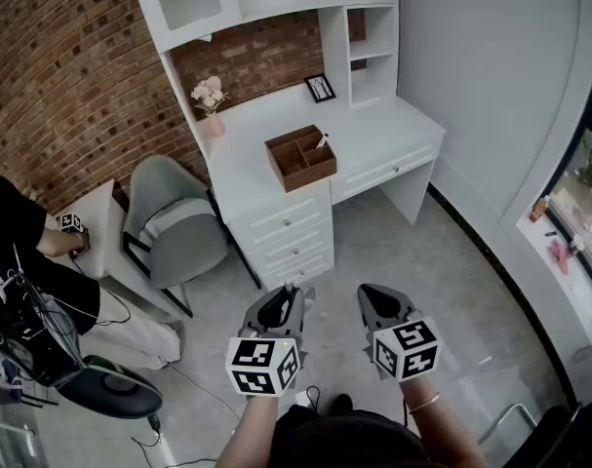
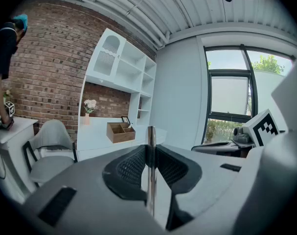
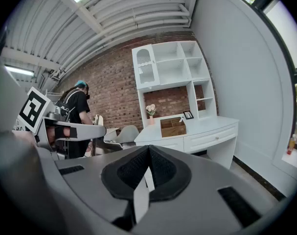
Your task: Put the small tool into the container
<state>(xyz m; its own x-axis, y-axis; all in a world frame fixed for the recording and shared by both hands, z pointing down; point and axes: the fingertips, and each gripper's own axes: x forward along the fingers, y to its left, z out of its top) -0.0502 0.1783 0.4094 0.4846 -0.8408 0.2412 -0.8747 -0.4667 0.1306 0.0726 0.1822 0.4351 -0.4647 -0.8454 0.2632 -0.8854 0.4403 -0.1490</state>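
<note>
The brown wooden container [image 1: 300, 159] with several compartments stands on the white desk [image 1: 383, 125]; a small white item [image 1: 322, 141] leans in its right rear compartment. The container also shows far off in the left gripper view [image 2: 120, 131] and the right gripper view [image 3: 172, 127]. Both grippers hang low over the floor, well short of the desk. My left gripper [image 1: 288, 292] [image 2: 150, 148] is shut on a thin shiny metal tool [image 2: 150, 136] that sticks up past its jaws. My right gripper [image 1: 372, 292] [image 3: 148, 150] is shut with nothing in it.
A grey chair [image 1: 174, 217] stands at the desk's left end beside the drawer unit [image 1: 286, 237]. A pink vase of flowers [image 1: 210, 100] and a picture frame [image 1: 320, 88] sit at the desk's back. A person in black [image 1: 13, 232] works at a small table on the left.
</note>
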